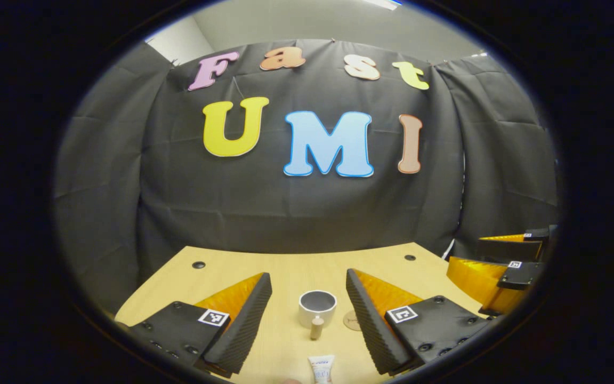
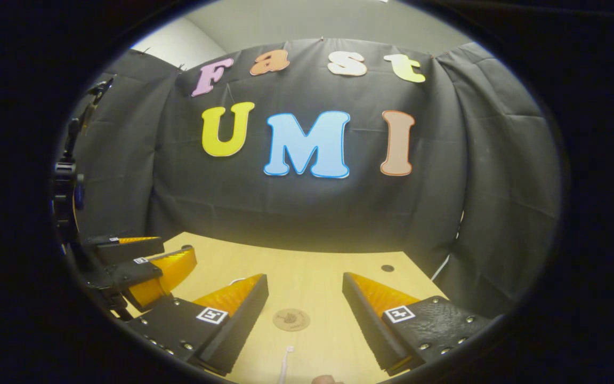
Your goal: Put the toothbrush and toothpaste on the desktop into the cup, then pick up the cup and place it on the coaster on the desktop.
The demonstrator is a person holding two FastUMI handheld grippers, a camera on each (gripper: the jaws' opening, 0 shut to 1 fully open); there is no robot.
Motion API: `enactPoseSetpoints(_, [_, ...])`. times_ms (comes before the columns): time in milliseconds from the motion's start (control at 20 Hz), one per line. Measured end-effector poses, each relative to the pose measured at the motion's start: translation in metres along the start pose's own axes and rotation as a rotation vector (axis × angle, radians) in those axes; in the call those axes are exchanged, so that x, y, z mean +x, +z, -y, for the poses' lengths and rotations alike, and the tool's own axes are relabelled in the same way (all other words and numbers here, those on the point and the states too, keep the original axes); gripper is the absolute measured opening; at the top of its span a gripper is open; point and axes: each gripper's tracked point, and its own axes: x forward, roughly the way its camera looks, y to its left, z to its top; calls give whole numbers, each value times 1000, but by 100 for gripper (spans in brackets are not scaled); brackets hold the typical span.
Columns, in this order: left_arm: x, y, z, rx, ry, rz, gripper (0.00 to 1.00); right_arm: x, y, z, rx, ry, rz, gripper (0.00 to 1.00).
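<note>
Left gripper view: the left gripper (image 1: 307, 309) hangs above the desktop (image 1: 285, 266), fingers spread apart and holding nothing. The cup (image 1: 317, 308) stands upright between them, well in from the far edge. The toothpaste (image 1: 321, 369) lies nearer, close to the near edge, long axis running toward the cup. The coaster (image 1: 353, 320) sits just right of the cup.

Right gripper view: the right gripper (image 2: 305, 309) is likewise open and empty. The toothbrush (image 2: 285, 362) lies lengthwise ahead, nearer this gripper.
</note>
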Motion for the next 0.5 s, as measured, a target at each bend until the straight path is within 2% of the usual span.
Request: enactPoseSetpoints(500, [7, -21, -4, -14, 10, -62, 91, 9, -16, -6, 32, 31, -70, 91])
